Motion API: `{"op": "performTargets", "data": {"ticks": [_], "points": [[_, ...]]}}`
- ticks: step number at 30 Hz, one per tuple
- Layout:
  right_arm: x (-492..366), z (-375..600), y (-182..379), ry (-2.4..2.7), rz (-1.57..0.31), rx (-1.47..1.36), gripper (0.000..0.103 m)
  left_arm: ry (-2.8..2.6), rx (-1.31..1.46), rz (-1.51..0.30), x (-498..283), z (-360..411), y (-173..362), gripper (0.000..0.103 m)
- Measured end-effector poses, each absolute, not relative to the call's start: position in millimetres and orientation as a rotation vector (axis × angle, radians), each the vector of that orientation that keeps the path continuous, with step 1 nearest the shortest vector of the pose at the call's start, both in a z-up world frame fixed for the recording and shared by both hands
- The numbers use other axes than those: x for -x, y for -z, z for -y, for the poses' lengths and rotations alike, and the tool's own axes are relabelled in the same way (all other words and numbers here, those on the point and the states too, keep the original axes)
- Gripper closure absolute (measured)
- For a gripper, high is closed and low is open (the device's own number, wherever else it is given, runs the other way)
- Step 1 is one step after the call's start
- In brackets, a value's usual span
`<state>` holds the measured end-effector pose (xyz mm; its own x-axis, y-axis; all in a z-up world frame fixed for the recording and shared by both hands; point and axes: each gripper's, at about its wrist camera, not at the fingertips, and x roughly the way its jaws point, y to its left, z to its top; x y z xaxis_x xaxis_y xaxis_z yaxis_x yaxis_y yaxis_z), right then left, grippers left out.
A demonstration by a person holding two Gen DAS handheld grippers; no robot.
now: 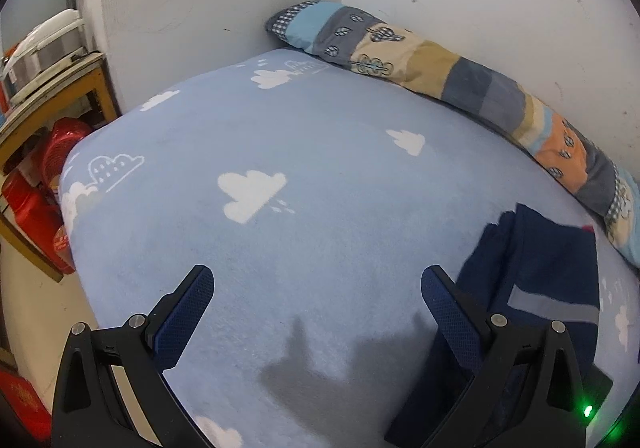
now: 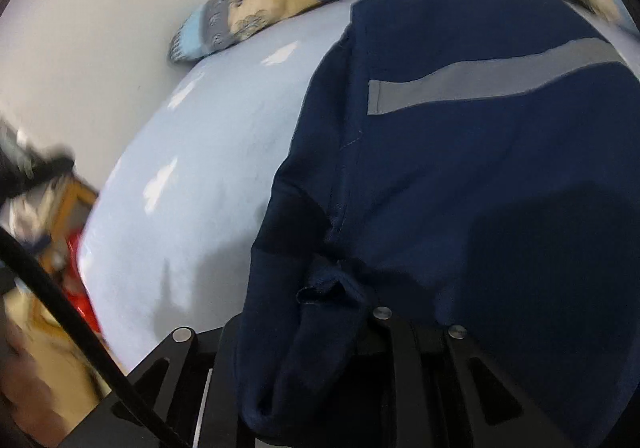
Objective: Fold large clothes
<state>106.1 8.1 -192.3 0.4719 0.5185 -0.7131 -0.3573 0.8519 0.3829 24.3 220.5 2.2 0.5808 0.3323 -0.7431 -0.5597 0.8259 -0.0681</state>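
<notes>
Both tools hung over the bed (image 1: 320,151): the left tool (image 1: 316,280) gaped apart, empty. Navy garment (image 2: 460,175) draped over the right tool (image 2: 344,288), hiding its fingers, so its grip could not be told.

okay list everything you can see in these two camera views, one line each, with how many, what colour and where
garment: one, navy with a grey stripe, on the bed's right side, draped over the right gripper
bed sheet: one, light blue with white clouds, covering the bed
long pillow: one, patchwork of blue, grey, tan and orange, along the wall at the bed's far edge
wooden table: one, yellow-brown, left of the bed
red plastic items: several, under the table
white appliance: one, on the table, too small to identify
left gripper: one, black with blue pads, open over bare sheet
right gripper: one, black, fingertips hidden under the garment
</notes>
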Motion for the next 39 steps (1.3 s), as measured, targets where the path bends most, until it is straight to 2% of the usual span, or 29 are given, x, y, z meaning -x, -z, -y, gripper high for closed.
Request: {"op": "performTargets", "data": {"ticks": [2,3,4,7,11,13,15,17,20,23,25,30,31,33,36,39], "points": [[-95,-18,182,-0.638,-0.931,-0.132,0.023,-0.539,0.3,-0.789,-26,-221,-3,0.0],[-87,-23,177,-0.695,-0.948,-0.116,0.017,-0.542,0.301,-0.788,-27,-221,-3,0.0],[-78,-27,171,-0.745,-0.959,-0.092,0.017,-0.54,0.309,-0.789,-27,-222,-3,0.0],[-60,-8,156,-0.829,-0.942,-0.091,0.021,-0.509,0.362,-0.788,-25,-226,-3,0.0],[-56,65,124,-0.814,-0.861,-0.201,0.023,-0.467,0.363,-0.768,-22,-221,-4,0.0],[-49,98,105,-0.741,-0.816,-0.146,0.023,-0.412,0.361,-0.768,-25,-211,-3,0.0],[-47,122,96,-0.654,-0.78,-0.033,0.03,-0.292,0.343,-0.785,-32,-190,1,0.0],[-42,146,96,-0.578,-0.741,0.047,0.057,-0.154,0.336,-0.789,-37,-165,5,0.0],[-56,179,120,-0.509,-0.75,0.003,0.075,0.084,0.334,-0.801,-39,-121,14,0.0],[-70,176,132,-0.509,-0.801,-0.026,0.075,0.243,0.317,-0.828,-42,-82,28,0.0],[-71,168,128,-0.513,-0.779,0.036,0.075,0.261,0.263,-0.869,-47,-66,41,0.009],[-65,148,148,-0.572,-0.817,0.099,0.076,0.005,0.11,-1.072,-63,-83,98,0.017],[-61,146,158,-0.557,-0.836,0.143,0.076,-0.079,0.068,-1.107,-63,-93,111,0.016],[-65,140,186,-0.554,-0.904,0.227,0.076,-0.106,0.163,-1.145,-62,-120,128,0.007],[-73,140,202,-0.552,-0.903,0.222,0.076,-0.102,0.254,-1.158,-61,-137,129,0.007],[-76,139,194,-0.549,-0.92,0.234,0.076,-0.106,0.27,-1.066,-55,-138,103,0.01]]}}
